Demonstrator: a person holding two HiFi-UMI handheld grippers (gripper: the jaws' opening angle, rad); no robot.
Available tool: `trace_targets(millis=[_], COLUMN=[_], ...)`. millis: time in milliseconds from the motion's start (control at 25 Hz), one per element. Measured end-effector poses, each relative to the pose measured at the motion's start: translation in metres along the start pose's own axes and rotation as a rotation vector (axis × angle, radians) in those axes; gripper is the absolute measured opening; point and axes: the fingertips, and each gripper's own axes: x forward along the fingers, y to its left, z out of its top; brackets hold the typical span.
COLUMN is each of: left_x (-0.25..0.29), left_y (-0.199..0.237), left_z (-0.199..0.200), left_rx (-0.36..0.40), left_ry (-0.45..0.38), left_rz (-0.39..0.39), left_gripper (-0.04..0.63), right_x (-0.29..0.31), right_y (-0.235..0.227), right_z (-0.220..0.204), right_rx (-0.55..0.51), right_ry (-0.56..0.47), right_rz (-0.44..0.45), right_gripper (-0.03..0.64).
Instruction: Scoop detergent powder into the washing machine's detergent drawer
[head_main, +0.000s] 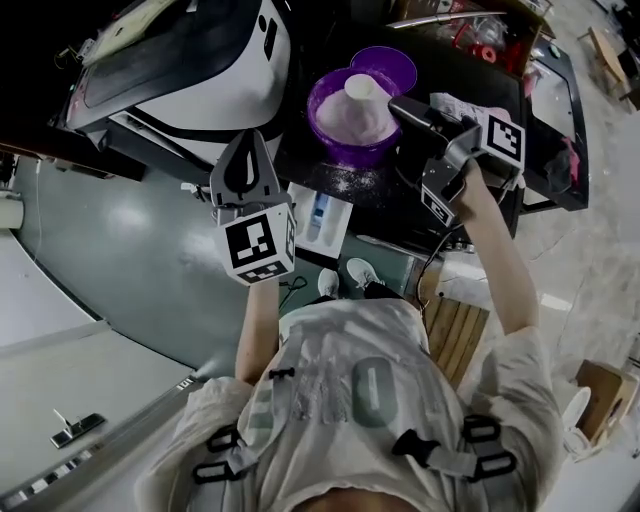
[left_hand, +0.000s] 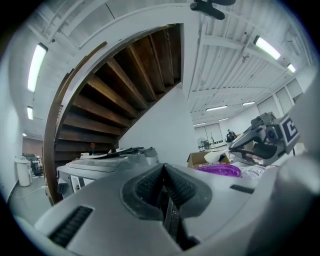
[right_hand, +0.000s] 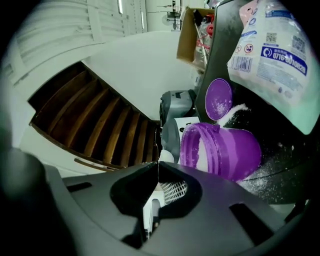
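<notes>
- Seen from above the person's head: a purple tub (head_main: 318, 100) of white detergent powder (head_main: 345, 122), open-topped, on a dark surface (head_main: 395, 200).
- Just behind the tub: its purple lid (head_main: 395, 62), lying off.
- At the tub's foot, on the person's side: loose grains (head_main: 345, 180) spilled on the surface.
- Right of the tub: the right tongs (head_main: 402, 108), pressed together on the thin handle of a white scoop (head_main: 362, 88). Scoop's bowl inside the tub's mouth, at the powder.
- Left of the tub and nearer the person: the left tongs (head_main: 250, 150), pressed together on nothing, clear of everything.
- In front of the tub, on the person's side: the detergent drawer (head_main: 322, 218), pulled open, close by. No powder plainly visible inside it.
- Further left of the tub: the white washing machine (head_main: 180, 60).
- Right of the tub, in the right gripper view: a printed detergent bag (right_hand: 275, 50).
- Looks like the loading step: scoop at the powder, nothing carried to the drawer yet, as far as can be judged.
- Calls next for lifting the filled scoop level out of the tub, carrying it the short way to the drawer, and tipping it over an open compartment.
- Calls also for a firm pinch, to keep the handle from twisting and spilling.
</notes>
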Motion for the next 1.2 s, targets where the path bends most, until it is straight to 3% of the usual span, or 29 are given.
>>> trace_targets(millis=[200,440,840,1200], left_x=[-0.003,-0.019,-0.039,-0.07], left_y=[0.0,0.021,0.064,0.109], left_z=[0.001,-0.004,-0.024,-0.044], left_rx=[-0.015,-0.027,-0.066,-0.057], left_ry=[-0.01,-0.022,-0.002,0.016], left_rz=[-0.008,0.037,0.134,0.183], left_gripper=[0.021,0.02,0.02,0.021], right_x=[-0.001,0.008,0.038,0.077], right_y=[0.005,-0.006,-0.019,-0.027], right_z=[-0.028,-0.082,-0.154,-0.217], right_rx=[0.013,0.075,0.128,0.108], right_ry=[-0.028,-0.021,0.085,0.166], right_rz=[0.057,0.092,0.107,0.092], right_gripper=[0.011,0.011,0.011,0.011])
